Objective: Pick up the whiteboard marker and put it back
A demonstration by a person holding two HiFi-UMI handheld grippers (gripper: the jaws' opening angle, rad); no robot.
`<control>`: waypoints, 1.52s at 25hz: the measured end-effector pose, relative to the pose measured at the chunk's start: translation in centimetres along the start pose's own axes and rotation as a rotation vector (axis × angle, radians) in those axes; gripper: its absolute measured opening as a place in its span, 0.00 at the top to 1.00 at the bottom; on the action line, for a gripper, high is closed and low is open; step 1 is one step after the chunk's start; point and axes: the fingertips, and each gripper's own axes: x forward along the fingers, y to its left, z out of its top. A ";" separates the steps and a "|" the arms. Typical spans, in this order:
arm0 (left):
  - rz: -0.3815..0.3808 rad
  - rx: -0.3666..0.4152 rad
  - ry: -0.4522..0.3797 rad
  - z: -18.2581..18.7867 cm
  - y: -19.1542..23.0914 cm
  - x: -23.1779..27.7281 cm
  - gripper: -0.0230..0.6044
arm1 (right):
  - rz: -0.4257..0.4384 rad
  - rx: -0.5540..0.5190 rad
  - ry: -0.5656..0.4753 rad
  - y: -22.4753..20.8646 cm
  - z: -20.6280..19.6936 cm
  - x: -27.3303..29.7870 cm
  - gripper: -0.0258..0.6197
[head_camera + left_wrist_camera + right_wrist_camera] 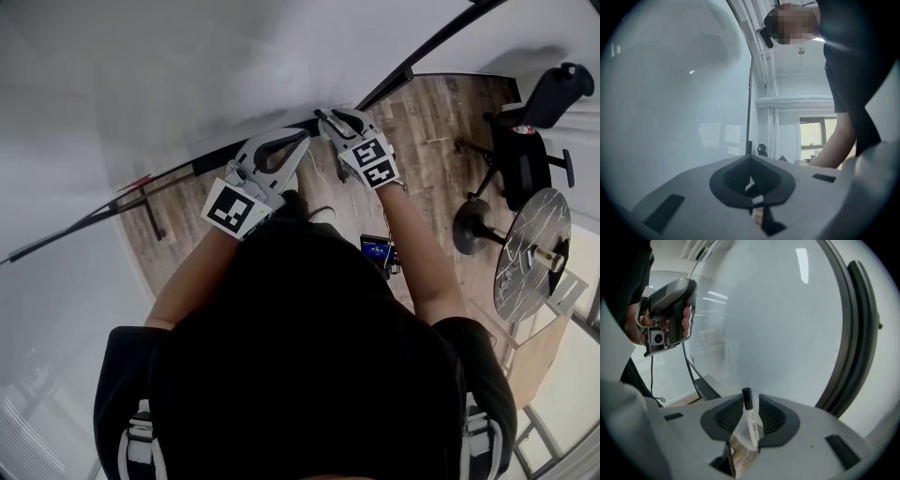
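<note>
The whiteboard marker [751,420], white with a black cap, stands upright between the pads of my right gripper [750,401]. The jaws are wide apart, with a gap showing on the marker's left side. Just behind it is the whiteboard [778,324], with its dark frame [855,343] to the right. My left gripper [750,161] points level along the board [670,103]; its pads meet at the tip with nothing between them. In the head view both grippers, left [298,141] and right [330,117], are at the board's lower edge [216,161]. The marker is hidden there.
A black office chair [525,141] and a round table [532,253] stand on the wooden floor [422,122] to the right. A small device with a blue screen [378,250] hangs at the person's front. A hand holds the left gripper [665,317] close by on the left.
</note>
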 end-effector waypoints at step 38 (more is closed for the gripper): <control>-0.073 0.035 0.011 1.6 -2.3 2.0 0.96 | -0.061 0.116 -0.464 2.5 12.5 -17.5 0.91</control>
